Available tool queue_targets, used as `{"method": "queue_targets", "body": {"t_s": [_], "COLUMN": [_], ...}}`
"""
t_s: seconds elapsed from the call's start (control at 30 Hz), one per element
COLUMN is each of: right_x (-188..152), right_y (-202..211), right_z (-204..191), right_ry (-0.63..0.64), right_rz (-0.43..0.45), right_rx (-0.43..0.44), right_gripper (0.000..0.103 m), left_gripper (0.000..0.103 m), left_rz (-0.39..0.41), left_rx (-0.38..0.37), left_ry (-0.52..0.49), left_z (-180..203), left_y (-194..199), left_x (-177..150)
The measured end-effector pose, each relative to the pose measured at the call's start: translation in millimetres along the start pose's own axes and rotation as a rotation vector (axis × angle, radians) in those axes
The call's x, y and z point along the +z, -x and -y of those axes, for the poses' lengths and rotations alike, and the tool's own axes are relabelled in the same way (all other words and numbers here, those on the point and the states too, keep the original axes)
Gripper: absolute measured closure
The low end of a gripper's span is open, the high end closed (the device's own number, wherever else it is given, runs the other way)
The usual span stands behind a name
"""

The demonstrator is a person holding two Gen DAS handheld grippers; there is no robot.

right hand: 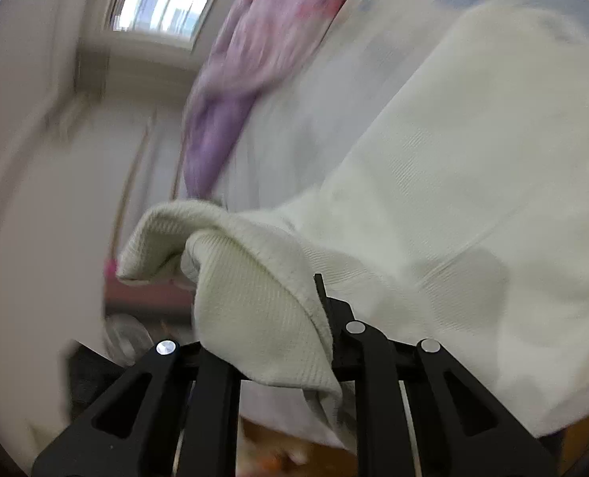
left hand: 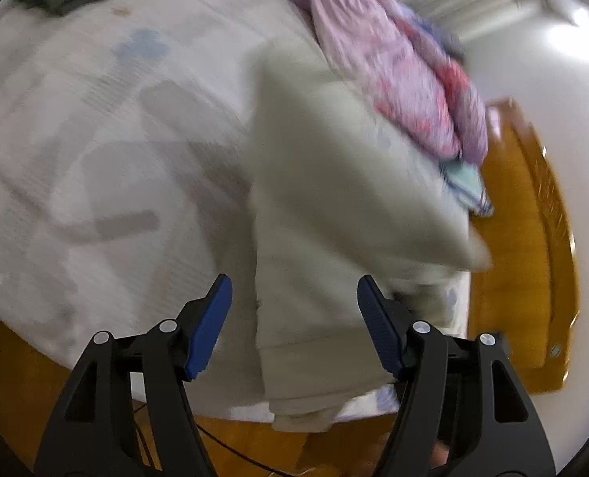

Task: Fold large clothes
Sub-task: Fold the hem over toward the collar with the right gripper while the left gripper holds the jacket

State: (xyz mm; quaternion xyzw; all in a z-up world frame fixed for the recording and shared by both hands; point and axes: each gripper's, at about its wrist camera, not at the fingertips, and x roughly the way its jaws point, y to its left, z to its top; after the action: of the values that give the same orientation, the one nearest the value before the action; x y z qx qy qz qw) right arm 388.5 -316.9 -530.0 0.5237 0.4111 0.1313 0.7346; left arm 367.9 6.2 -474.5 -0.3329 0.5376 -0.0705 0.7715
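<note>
Here, cream sweater (right hand: 433, 183) pinched in right hand-held gripper (right hand: 278, 318), draped over it

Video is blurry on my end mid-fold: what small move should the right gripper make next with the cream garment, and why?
Probably carry the pinched corner across the garment and lay it down. The right gripper is shut on a fold of the cream garment, while the left gripper stands open above the cloth on the bed, holding nothing.

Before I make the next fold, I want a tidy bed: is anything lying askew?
Yes. The cream knit garment lies crooked, its lower end hanging off the mattress edge. A pink quilt is heaped beside it. The right gripper pinches a bunched knit edge.
</note>
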Motion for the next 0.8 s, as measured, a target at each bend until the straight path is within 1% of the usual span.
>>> {"method": "queue_targets", "body": {"t_s": [0.03,0.07,0.1,0.17,0.2,0.23,0.3,0.37,0.47,0.53,0.57,0.6,0.63,0.67,0.7,0.73,0.8], "right_x": [6,11,17,21,23,25,30,33,36,38,41,43,40,40,39,32,32], "right_y": [18,31,49,64,70,73,69,70,61,61,63,64,58,61,64,72,75], "right_z": [13,24,42,68,85,96,123,136,137,135,133,134,134,136,140,148,155], "right_ry": [-0.044,-0.073,-0.107,-0.169,-0.202,-0.207,-0.252,-0.258,-0.234,-0.220,-0.214,-0.205,-0.195,-0.184,-0.180,-0.182,-0.186], "right_rz": [0.046,0.073,0.110,0.142,0.148,0.143,0.108,0.100,0.075,0.065,0.054,0.044,0.040,0.034,0.024,0.015,-0.003], "right_rx": [0.006,0.004,-0.033,-0.072,-0.106,-0.133,-0.189,-0.199,-0.218,-0.232,-0.243,-0.277,-0.307,-0.343,-0.359,-0.355,-0.366], "right_gripper": [0.090,0.090,0.090,0.090,0.090,0.090,0.090,0.090,0.089,0.088,0.086,0.084,0.076,0.071,0.072,0.072,0.072], "left_gripper": [0.035,0.033,0.029,0.029,0.028,0.028,0.027,0.026,0.025,0.020,0.019,0.017,0.015,0.015,0.014,0.014,0.012], "left_rz": [-0.031,-0.059,-0.089,-0.141,-0.183,-0.210,-0.263,-0.322,-0.359,-0.372,-0.371,-0.366,-0.364,-0.367,-0.375,-0.380,-0.369], "left_rx": [0.016,0.019,0.016,0.034,0.034,0.046,0.058,0.085,0.119,0.120,0.122,0.121,0.121,0.126,0.120,0.119,0.113], "left_ry": [-0.017,-0.031,-0.044,-0.069,-0.074,-0.076,-0.072,-0.085,-0.096,-0.086,-0.081,-0.071,-0.050,-0.014,0.020,0.049,0.073], "left_z": [7,12,17,26,29,31,33,34,31,26,24,20,15,12,6,1,-2], "left_y": [-15,-26,-38,-67,-84,-96,-118,-142,-158,-166,-168,-169,-171,-174,-177,-180,-182], "left_x": [-6,-12,-17,-32,-40,-46,-58,-75,-90,-99,-100,-103,-106,-107,-109,-111,-112]}}
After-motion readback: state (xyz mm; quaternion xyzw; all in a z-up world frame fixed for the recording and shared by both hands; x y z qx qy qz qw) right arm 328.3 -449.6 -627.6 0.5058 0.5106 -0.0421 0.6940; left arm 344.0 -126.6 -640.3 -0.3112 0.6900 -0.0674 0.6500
